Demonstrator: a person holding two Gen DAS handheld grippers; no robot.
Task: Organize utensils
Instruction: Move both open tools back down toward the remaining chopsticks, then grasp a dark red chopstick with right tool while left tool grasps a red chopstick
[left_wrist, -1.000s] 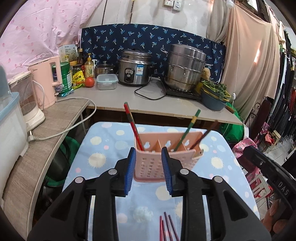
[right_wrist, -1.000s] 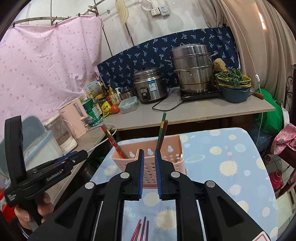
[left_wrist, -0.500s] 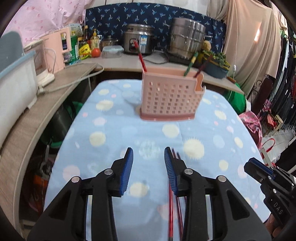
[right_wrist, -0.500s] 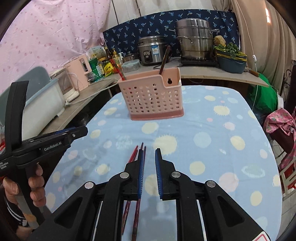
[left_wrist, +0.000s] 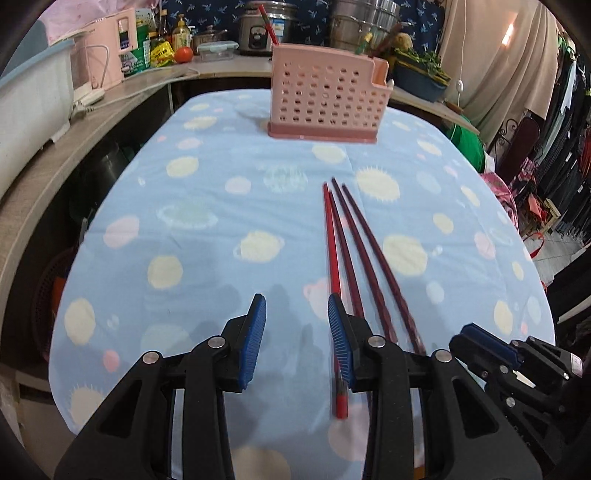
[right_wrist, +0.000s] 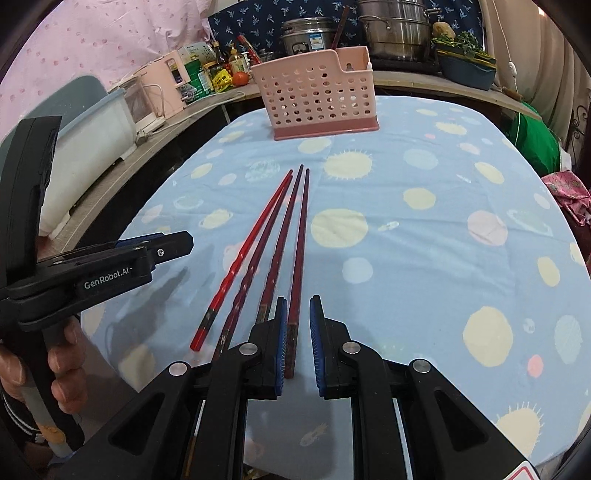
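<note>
1. Worktop (right_wrist: 424, 229) carries a blue spotted cloth; a pink perforated basket (right_wrist: 317, 99) stands upright at the far end; it sits well apart from both claws.
2. Done so far, as judged: several chopsticks already stand in the basket; a red one (left_wrist: 267, 22) leans out at its left end in the left wrist view, a dark one (right_wrist: 340, 26) rises near its right end in the right wrist view; further sticks show behind the basket's right corner, count unclear.
3. Left to do: four loose chopsticks lie on the cloth between the basket and the claws, side by side, tips toward the basket and fanning apart toward the near edge; a bright red chopstick (right_wrist: 251, 251) is the leftmost; three dark red chopsticks (right_wrist: 280, 236) lie to its right.
4. Right claw (right_wrist: 297, 345): narrow gap, not closed; the near end of the rightmost dark stick lies between the jaws; whether the pads touch it I cannot tell; nothing is lifted.
5. Left claw (left_wrist: 295, 341): wide and holding nothing; its right pad (left_wrist: 338, 339) sits over the bright red stick; the span between the pads shows only cloth.
6. Judgement: task partly done; four sticks remain to be placed; the next step looks like a pinch on the rightmost stick; its neighbour lies just beside it, so a double pickup is a risk.
</note>
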